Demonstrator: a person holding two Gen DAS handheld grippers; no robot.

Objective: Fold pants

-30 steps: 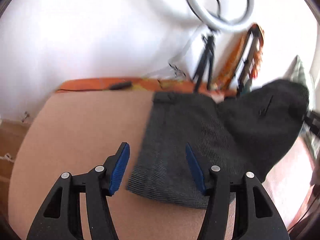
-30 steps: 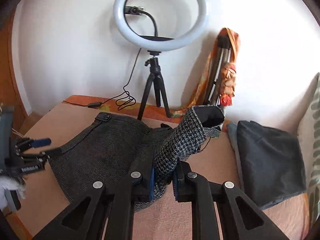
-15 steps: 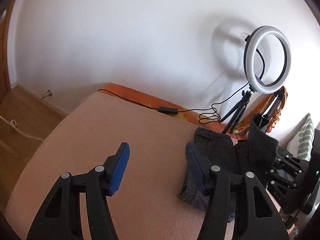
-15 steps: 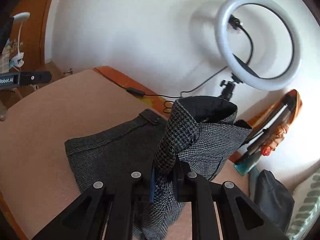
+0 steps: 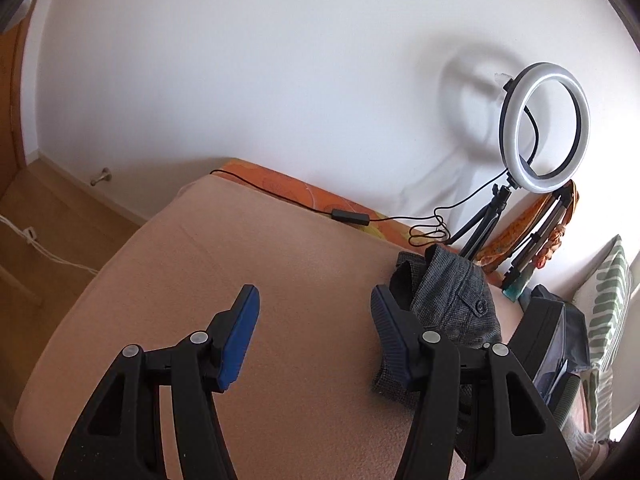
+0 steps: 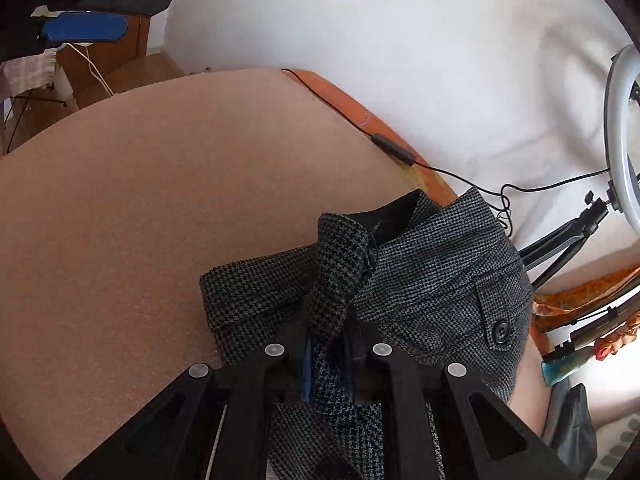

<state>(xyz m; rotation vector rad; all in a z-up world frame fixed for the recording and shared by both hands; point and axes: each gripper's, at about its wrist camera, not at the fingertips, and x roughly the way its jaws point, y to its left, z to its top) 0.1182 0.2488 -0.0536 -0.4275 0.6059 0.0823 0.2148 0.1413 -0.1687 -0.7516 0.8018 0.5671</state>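
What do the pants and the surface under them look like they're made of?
Pants: woven wool-like suiting, matte, going by the fine grey-black houndstooth check and a sewn button tab. Surface: soft peach fabric cover, matte with a fine nap, possibly fleece or microfibre.

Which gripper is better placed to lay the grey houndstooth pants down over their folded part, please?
The right gripper: its jaws are clamped on the grey houndstooth pants. The left gripper is open over the bare peach-coloured bed cover.
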